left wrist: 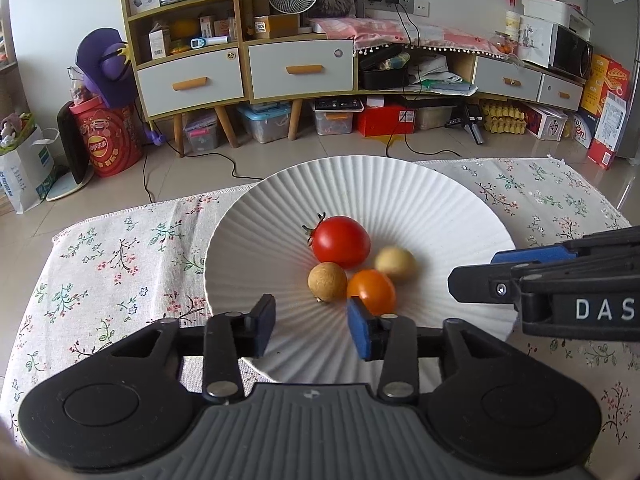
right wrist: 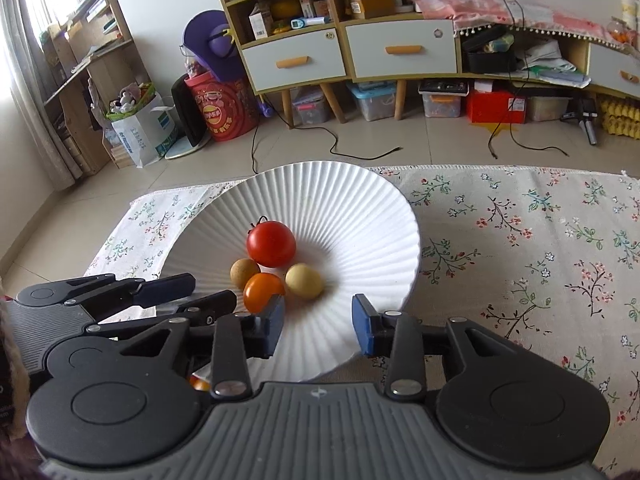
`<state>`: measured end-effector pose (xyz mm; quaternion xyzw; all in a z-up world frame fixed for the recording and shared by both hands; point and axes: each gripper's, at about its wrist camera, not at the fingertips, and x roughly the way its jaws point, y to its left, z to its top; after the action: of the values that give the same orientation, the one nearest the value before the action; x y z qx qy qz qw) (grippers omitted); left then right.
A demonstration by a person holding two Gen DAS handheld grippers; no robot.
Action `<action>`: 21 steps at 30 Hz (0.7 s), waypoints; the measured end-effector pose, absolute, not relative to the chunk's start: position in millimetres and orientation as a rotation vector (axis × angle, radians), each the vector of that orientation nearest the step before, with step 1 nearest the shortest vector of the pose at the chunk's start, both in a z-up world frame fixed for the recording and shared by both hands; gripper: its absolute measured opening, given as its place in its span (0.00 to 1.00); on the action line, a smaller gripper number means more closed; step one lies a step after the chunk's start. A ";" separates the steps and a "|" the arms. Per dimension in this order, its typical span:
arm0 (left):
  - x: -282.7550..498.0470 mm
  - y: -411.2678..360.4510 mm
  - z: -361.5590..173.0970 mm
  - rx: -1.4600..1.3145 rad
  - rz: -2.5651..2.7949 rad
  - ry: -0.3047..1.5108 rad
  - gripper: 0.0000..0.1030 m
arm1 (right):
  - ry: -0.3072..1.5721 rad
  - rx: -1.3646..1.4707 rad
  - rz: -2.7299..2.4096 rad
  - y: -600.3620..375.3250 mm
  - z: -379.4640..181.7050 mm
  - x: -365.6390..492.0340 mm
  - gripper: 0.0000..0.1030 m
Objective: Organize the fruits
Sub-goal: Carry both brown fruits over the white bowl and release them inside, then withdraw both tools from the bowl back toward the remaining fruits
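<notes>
Nearest us, our left gripper (left wrist: 311,322) hangs over the near rim of the plate (left wrist: 440,208) with its blue pads spread wide and nothing between them; our right gripper (right wrist: 318,322) does the same from the other side, likewise wide apart and empty. The fruits sit bunched in the plate's well, just ahead of both. The orange tomato (left wrist: 371,291) is closest, lying right against the tip of the left gripper's right pad and, in the right wrist view, just beyond the right gripper's left pad, so it sits off-centre for both and either would need a small sideways shift to straddle it. We judge the left gripper slightly nearer to it. The brown longan (left wrist: 327,282) lies straight ahead of the left gripper's gap, touching the orange tomato; the pale longan (left wrist: 396,263) sits behind and right, nearer the right gripper's line. All are roundish, so no long axis matters much. Furthest is the red tomato (left wrist: 340,242), stem pointing left. The plate rests on a flowered cloth (right wrist: 520,240) on the desk. On the right gripper's body we read "DAS", cut off. Beyond, a red tub (left wrist: 114,144) bears writing too small to read.
</notes>
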<state>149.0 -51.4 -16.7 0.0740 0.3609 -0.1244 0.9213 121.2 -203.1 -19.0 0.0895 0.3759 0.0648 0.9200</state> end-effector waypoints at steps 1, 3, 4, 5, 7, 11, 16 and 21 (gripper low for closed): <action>148.6 -51.0 -16.1 0.151 -0.254 0.741 0.45 | 0.772 0.179 0.134 -202.6 -18.4 120.3 0.36; 147.2 -50.7 -15.4 0.151 -0.257 0.745 0.48 | 0.769 0.176 0.135 -202.4 -17.2 118.6 0.38; 146.4 -50.9 -14.9 0.154 -0.259 0.746 0.51 | 0.767 0.177 0.137 -202.2 -16.1 117.6 0.40; 145.2 -51.1 -14.3 0.159 -0.261 0.746 0.53 | 0.765 0.178 0.139 -202.3 -14.7 116.9 0.42; 142.6 -51.6 -13.0 0.176 -0.267 0.741 0.58 | 0.756 0.177 0.143 -201.6 -11.9 114.5 0.46; 136.1 -50.6 -9.1 0.194 -0.272 0.735 0.73 | 0.740 0.176 0.152 -201.5 -5.9 109.4 0.55; 128.1 -45.3 -3.7 0.186 -0.268 0.738 0.83 | 0.723 0.195 0.151 -204.7 0.0 102.4 0.68; 116.1 -42.3 -0.4 0.192 -0.270 0.748 0.92 | 0.711 0.198 0.155 -206.0 4.7 93.8 0.80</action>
<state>116.1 -42.3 -0.4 0.0932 0.3636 -0.1315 0.9175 93.8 -206.0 4.7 0.0969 0.3471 0.0755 0.9297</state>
